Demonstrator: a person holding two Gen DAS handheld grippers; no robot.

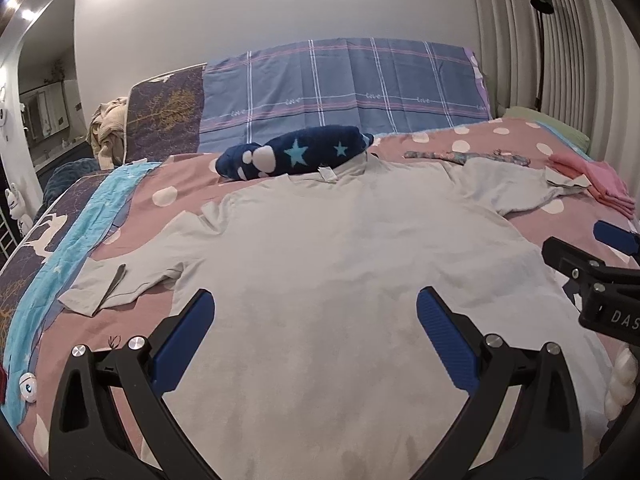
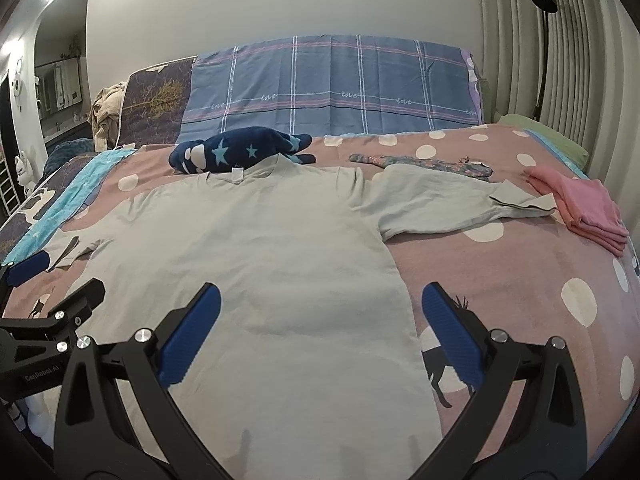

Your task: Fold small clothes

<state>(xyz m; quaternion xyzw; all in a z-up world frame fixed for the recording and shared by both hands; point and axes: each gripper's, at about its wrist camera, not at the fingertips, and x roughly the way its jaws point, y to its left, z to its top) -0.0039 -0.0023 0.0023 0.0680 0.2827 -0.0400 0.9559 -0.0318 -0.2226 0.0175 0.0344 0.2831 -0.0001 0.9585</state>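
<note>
**Preparing to fold a spread T-shirt**

Lying flat on the pink dotted bedcover [image 2: 520,264], the grey T-shirt [image 1: 320,248] is spread face down, collar towards the plaid pillow [image 1: 344,88], both sleeves out to the sides. No fold has been made in it; the left sleeve's [image 1: 116,284] cuff is turned over. A folded pink garment [image 2: 580,208] rests near the right sleeve [image 2: 460,200], probably finished work. A dark star-patterned item [image 1: 296,152] and a floral piece [image 2: 424,164] beyond the collar appear to remain. Left gripper [image 1: 316,320] and right gripper [image 2: 320,316] hover over the shirt's lower half, jaws wide apart, holding nothing. No containers are visible.
</note>
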